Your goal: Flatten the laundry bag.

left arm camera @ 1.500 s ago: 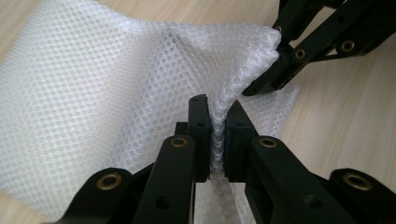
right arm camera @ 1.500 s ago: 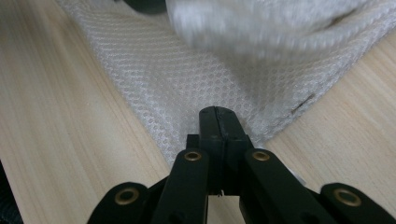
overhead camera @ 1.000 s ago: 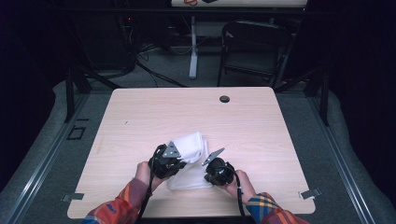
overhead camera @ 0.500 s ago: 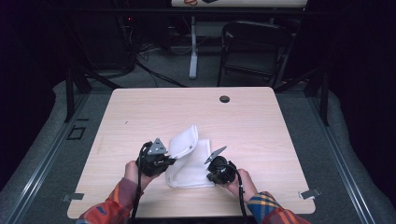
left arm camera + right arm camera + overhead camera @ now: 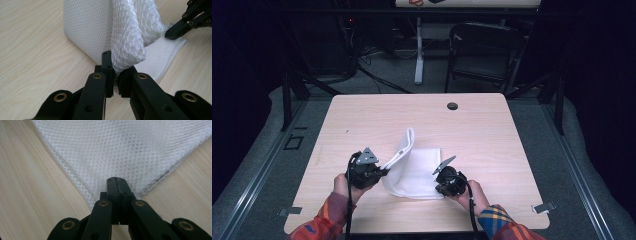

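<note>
Two tools hold one white mesh cloth point(image 5: 414, 170) near the front middle of the table point(image 5: 492, 130). The left tool point(image 5: 379, 172) pinches a bunched edge of the cloth between its jaws and lifts this part, so a flap stands up and leans toward the left side. The right tool point(image 5: 441, 182) has its jaws pressed together on the near right corner, which stays flat on the table.

From the left tool the rest of the cloth lies to the right and a little away from the person, and the lifted flap runs away toward the far edge. For folding or spreading, I judge the left hand point(image 5: 343, 185) is the one to carry its edge, while the right one anchors.

In the left gripper view the cloth point(image 5: 130, 32) looks soft, with small holes and a stitched hem.
</note>
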`<action>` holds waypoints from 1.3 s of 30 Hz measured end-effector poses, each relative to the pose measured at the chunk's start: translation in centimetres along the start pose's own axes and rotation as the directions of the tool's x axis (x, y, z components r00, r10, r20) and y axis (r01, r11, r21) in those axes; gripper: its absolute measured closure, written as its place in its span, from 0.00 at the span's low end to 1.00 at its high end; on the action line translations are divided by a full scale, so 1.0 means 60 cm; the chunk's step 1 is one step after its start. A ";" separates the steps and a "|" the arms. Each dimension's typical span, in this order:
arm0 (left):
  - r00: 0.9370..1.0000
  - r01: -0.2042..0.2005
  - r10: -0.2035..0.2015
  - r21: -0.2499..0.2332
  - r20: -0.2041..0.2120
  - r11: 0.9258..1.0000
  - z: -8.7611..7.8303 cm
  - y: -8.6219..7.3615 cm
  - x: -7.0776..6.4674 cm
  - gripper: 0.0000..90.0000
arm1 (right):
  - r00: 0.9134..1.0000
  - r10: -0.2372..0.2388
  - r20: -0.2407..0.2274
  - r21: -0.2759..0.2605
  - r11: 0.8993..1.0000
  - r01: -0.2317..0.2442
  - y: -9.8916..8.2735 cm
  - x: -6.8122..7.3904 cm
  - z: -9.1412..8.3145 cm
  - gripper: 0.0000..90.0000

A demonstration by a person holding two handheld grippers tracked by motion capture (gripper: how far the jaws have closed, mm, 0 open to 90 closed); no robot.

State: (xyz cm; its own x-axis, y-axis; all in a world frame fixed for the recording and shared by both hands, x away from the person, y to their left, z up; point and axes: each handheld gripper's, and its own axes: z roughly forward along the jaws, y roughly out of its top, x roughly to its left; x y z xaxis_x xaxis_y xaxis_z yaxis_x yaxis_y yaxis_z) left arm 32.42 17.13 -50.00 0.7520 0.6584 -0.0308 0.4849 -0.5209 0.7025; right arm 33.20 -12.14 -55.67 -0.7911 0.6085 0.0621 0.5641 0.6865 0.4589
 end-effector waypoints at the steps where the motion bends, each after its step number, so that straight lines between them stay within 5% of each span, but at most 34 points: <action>1: 1.000 0.000 0.000 0.000 0.000 1.000 0.000 0.000 0.000 0.95 | 1.000 0.000 0.000 0.000 1.000 0.000 0.000 0.000 0.000 1.00; 27: 1.000 0.015 -0.014 0.068 -0.019 0.998 -0.004 -0.015 0.009 0.95 | 1.000 0.002 0.018 0.017 1.000 -0.003 -0.005 -0.014 -0.006 1.00; 39: 0.999 0.042 -0.039 0.134 -0.028 0.990 0.003 -0.033 0.008 0.95 | 0.999 0.007 0.038 0.014 1.000 -0.007 -0.006 -0.020 -0.007 1.00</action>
State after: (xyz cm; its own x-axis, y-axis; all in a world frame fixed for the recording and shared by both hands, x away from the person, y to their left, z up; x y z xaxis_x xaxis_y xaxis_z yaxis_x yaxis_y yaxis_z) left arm 31.90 18.42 -51.53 0.7199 0.6930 -0.0385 0.5717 -0.5606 0.5991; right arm 33.84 -13.31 -55.55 -0.7776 0.6280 0.0314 0.5731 0.6874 0.4460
